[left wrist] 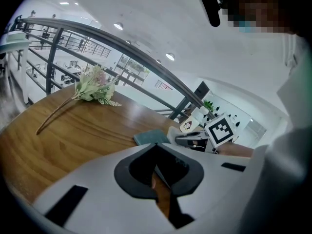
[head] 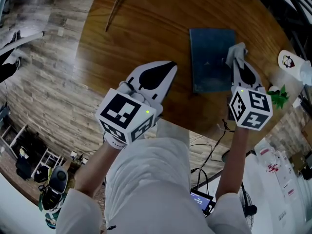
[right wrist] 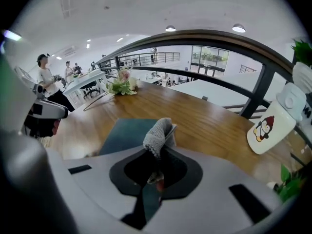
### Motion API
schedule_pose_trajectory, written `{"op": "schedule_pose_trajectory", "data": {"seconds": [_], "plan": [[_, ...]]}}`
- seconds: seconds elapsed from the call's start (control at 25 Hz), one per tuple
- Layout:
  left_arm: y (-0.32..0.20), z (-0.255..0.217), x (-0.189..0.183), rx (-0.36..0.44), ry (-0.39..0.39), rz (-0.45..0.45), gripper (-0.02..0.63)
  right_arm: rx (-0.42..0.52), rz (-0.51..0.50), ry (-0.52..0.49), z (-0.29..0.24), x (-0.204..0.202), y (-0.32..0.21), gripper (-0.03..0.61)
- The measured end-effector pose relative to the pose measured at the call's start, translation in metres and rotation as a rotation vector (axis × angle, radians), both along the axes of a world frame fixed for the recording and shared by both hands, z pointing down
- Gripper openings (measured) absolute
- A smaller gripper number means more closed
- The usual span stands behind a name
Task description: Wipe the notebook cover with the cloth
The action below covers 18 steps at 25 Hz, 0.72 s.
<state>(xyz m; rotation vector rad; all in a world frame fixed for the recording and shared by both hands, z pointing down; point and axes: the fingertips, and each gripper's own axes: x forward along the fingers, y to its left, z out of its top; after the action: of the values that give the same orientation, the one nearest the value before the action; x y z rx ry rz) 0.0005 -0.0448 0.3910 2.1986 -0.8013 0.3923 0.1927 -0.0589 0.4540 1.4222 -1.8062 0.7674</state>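
Note:
A dark teal notebook (head: 210, 57) lies flat on the round wooden table (head: 146, 28), right of the middle. My right gripper (head: 237, 57) hovers over the notebook's right edge, shut on a grey knitted cloth (head: 237, 49). In the right gripper view the cloth (right wrist: 158, 132) sticks up from between the jaws, with the notebook (right wrist: 126, 132) just beyond and to the left. My left gripper (head: 165, 74) is shut and empty over the table's near edge, left of the notebook. In the left gripper view the notebook (left wrist: 150, 137) lies ahead and the cloth (left wrist: 174, 132) is beside it.
A flower sprig (left wrist: 95, 87) lies at the table's far side. A white penguin-print object (right wrist: 268, 128) and a green plant (head: 279, 95) stand at the right edge. A railing (right wrist: 253, 89) runs behind the table. People (right wrist: 46, 79) stand far off.

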Motion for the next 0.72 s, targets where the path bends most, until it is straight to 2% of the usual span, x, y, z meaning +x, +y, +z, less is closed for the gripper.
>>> {"op": "schedule_pose_trajectory", "data": {"seconds": [0.12, 0.28, 0.72], "plan": [[0.001, 0.0, 0.001, 0.0, -0.001, 0.003, 0.018, -0.041, 0.005, 0.029, 0.014, 0.006, 0.003, 0.032], [-0.001, -0.001, 0.002, 0.002, 0.0, 0.004, 0.018, -0.051, -0.012, 0.042, 0.017, -0.001, 0.002, 0.032], [-0.002, -0.003, 0.0, 0.004, 0.006, -0.003, 0.018, -0.09, -0.159, -0.055, 0.022, -0.081, 0.012, 0.032]]}}
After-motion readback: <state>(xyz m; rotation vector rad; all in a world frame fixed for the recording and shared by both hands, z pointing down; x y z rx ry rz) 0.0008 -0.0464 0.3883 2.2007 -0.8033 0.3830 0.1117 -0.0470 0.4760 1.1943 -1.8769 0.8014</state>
